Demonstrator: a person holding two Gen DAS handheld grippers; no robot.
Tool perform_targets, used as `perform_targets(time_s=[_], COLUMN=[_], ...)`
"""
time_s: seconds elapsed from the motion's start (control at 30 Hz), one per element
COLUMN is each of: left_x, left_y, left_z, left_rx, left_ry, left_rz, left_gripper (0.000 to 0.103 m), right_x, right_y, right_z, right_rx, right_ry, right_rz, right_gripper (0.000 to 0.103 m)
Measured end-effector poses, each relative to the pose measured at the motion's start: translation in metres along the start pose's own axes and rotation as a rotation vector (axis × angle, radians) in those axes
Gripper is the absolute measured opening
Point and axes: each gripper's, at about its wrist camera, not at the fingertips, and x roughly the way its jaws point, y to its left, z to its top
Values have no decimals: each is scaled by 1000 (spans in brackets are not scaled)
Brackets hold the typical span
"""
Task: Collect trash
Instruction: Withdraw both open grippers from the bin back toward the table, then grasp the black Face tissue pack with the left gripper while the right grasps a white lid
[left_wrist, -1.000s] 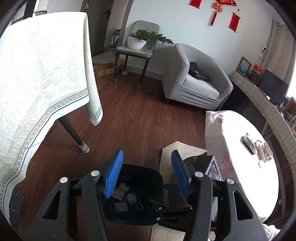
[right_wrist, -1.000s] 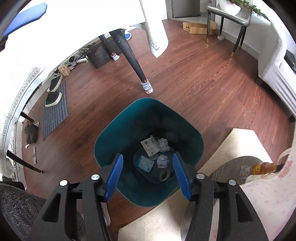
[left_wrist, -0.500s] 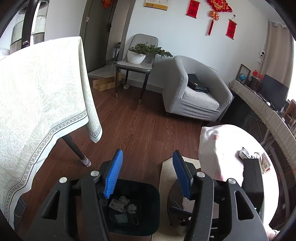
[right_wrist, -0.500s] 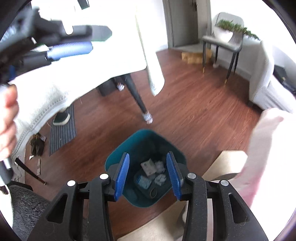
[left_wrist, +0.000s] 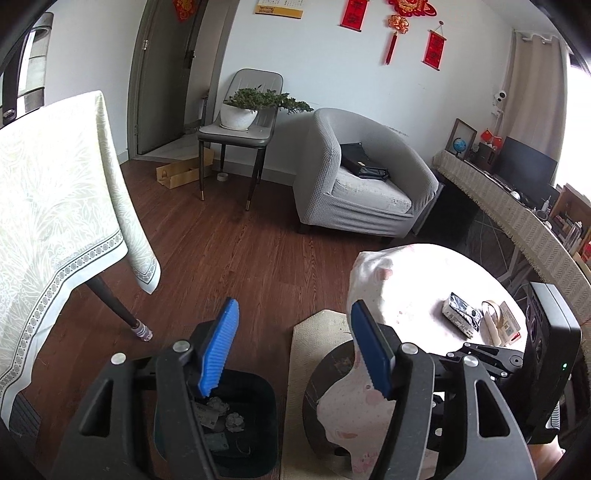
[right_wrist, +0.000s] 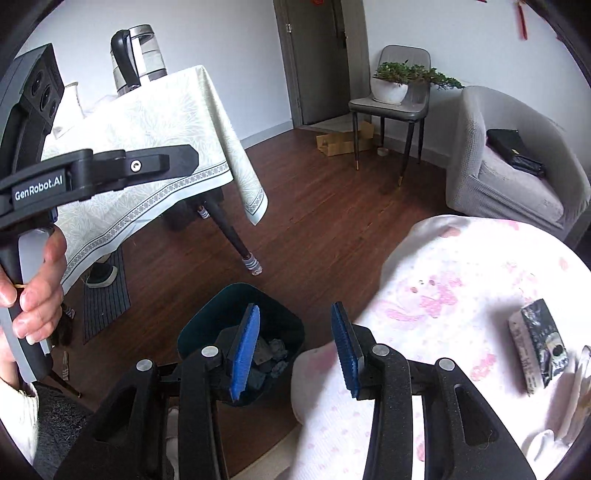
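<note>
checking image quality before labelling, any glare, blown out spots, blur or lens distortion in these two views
Left wrist view: the round table top is washed out white by window light, the trash bin interior is dark, and walls and door bow with the fisheye. Right wrist view: the pink cloth's pattern fades in glare around the small carton; black corners from the lens; no obvious motion blur.

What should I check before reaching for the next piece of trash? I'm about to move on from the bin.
1. Left gripper empty, its jaws having just opened further: ok.
2. Right gripper empty, jaws apart: ok.
3. Earlier trash inside teal bin: ok.
4. Dark wrapped packet lying in the open on round table: ok.
5. Whether the packet is trash: cannot tell.
</note>
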Motion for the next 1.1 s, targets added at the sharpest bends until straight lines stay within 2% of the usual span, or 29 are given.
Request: perform_targets(time_s=[0.3, 0.53, 0.9, 1.1], left_x=[20, 34, 53, 61], left_y=[-53, -86, -134, -150], left_z=[-7, -10, -19, -22], left_rx=[80, 104, 161, 174], left_ry=[24, 38, 68, 78], left_rz=[-48, -85, -126, -140], left_gripper=[66, 66, 66, 66], right_x=[-29, -47, -68, -71], right_y=[-47, -79, -118, -133], right_z=[-18, -38, -65, -79], right_rx=[61, 99, 150, 162], right_ry=[-28, -26, -17, 10], right_rz=[-71, -126, -200, -240], right_gripper=[41, 41, 41, 36])
